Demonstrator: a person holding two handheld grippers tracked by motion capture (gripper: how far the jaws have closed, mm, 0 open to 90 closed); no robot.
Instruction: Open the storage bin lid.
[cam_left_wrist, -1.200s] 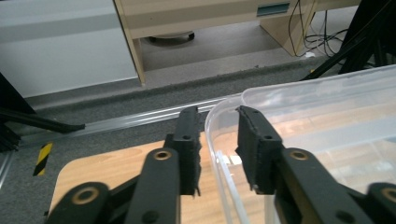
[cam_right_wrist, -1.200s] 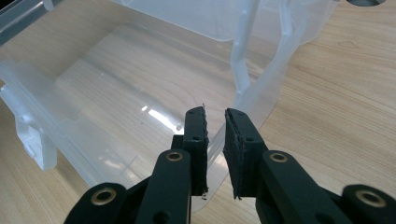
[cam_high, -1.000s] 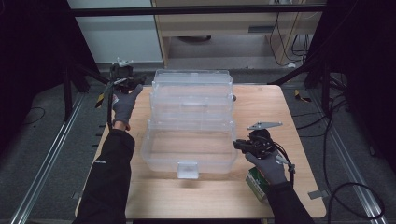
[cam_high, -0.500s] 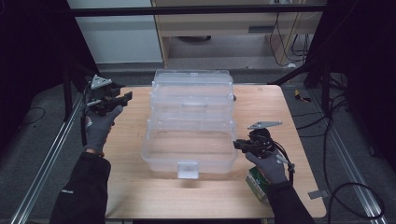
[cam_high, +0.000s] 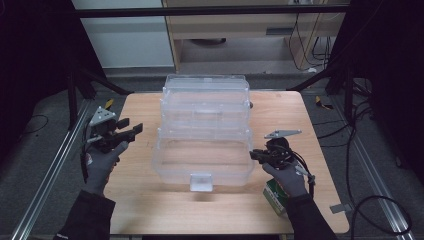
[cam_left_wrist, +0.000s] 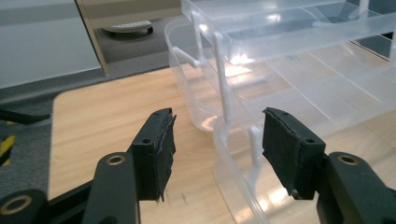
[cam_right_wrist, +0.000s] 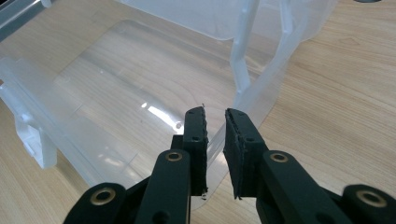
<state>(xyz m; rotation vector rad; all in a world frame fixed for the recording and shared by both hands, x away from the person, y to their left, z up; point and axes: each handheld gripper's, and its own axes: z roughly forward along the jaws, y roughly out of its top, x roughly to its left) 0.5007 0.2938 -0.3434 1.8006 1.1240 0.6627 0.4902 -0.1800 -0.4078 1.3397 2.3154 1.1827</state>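
Note:
A clear plastic tiered box (cam_high: 205, 115) stands open in the middle of the wooden table (cam_high: 145, 205), its trays stepped back and its white latch (cam_high: 201, 181) facing the near edge. My left gripper (cam_high: 129, 127) hovers left of the box, apart from it. Its jaws have just been opening and stand open with nothing between them (cam_left_wrist: 217, 140); the box's left end (cam_left_wrist: 219, 107) lies ahead. My right gripper (cam_high: 254, 154) is at the bottom tray's right end, shut on its thin clear rim (cam_right_wrist: 254, 109), which runs between the pads (cam_right_wrist: 215, 114).
A small green carton (cam_high: 275, 197) lies on the table under my right hand, near the front right corner. Metal rails run along the floor left of the table, and cables lie on the floor to the right. A cabinet stands beyond the far edge.
My left gripper has come away from the box's far left corner, moving left and toward the near side, and its jaws have widened. The right gripper and the box have stayed put.

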